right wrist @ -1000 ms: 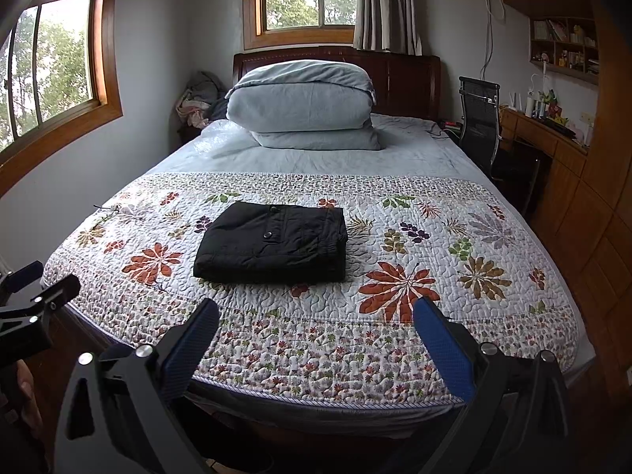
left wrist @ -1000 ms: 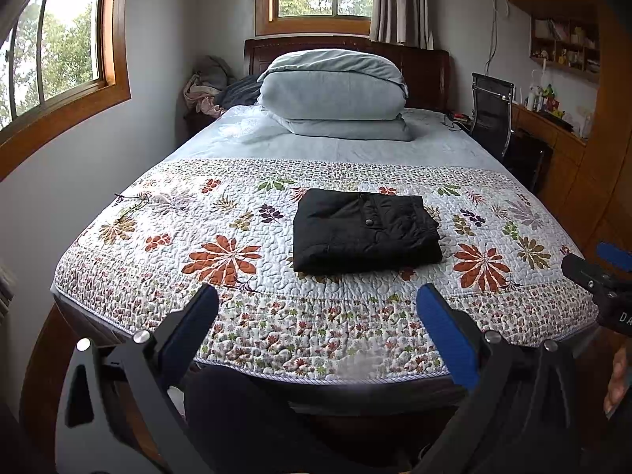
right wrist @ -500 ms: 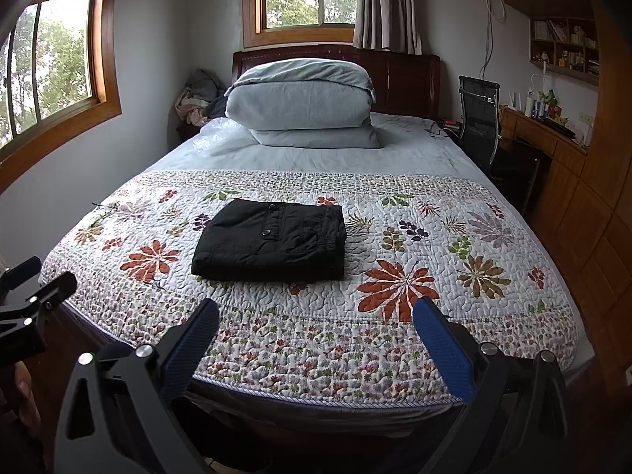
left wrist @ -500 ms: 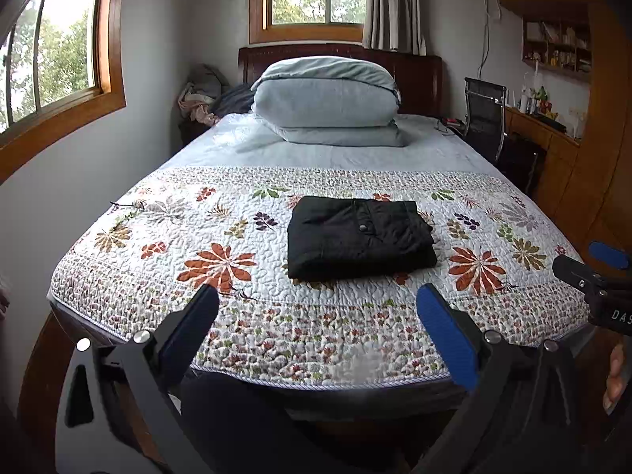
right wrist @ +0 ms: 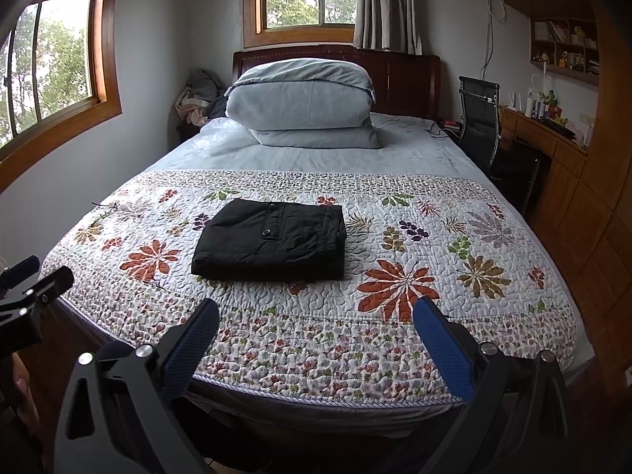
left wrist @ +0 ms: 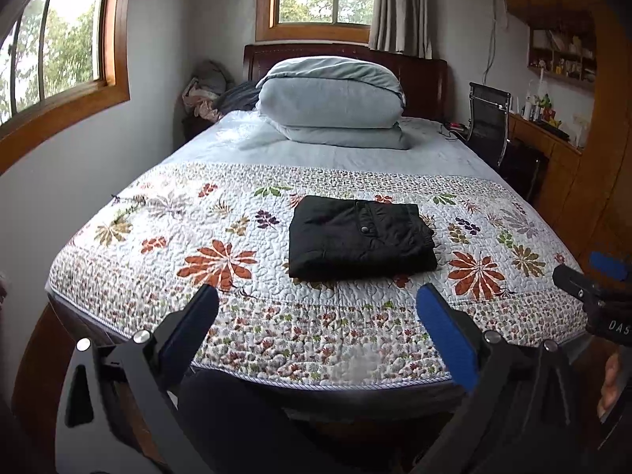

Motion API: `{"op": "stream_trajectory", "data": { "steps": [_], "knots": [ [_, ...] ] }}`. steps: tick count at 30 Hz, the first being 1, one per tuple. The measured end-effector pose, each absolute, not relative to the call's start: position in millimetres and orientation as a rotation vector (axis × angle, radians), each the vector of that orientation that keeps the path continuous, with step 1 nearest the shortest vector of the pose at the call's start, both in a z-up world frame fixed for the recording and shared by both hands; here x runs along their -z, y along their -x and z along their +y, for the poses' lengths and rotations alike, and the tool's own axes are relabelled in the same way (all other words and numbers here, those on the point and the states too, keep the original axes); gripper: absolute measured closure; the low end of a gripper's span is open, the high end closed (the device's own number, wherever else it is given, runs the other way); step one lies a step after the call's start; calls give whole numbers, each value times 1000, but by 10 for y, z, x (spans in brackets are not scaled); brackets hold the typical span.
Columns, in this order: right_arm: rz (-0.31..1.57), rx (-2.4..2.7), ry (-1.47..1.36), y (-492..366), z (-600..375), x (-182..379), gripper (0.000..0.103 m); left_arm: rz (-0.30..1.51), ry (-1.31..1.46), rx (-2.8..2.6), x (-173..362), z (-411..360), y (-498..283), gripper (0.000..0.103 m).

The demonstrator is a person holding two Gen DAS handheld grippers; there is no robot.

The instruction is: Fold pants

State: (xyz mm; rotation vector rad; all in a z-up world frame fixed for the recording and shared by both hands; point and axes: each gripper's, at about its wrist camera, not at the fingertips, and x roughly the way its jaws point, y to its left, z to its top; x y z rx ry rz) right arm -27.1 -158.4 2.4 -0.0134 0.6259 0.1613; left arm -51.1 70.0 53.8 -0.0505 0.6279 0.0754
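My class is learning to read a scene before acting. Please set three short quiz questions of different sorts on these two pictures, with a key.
1. True or false: the black pants lie folded on the floral quilt.
2. Which is shut on cloth: A left tool, B right tool, C neither?
3. Fill in: the grey bedding is stacked at the bed's ____ end.

Key: 1 true; 2 C, both open and apart from the pants; 3 head.
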Motion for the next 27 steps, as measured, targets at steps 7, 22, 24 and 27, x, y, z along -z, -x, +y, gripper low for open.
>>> {"op": "stream_trajectory", "data": {
  "steps": [7, 22, 24, 27],
  "knots": [
    [626, -166, 17, 273, -1580, -25, 4, 625, 47, -73, -548, 698, 523, 3],
    [619, -170, 42, 258, -1541, -55, 4, 625, 52, -73, -561, 701, 509, 3],
    [618, -169, 42, 257, -1547, -61, 4, 626, 53, -70, -563, 697, 512, 3],
    [618, -169, 43, 257, -1544, -61, 4, 626, 54, -70, -565, 691, 510, 3]
  ]
}}
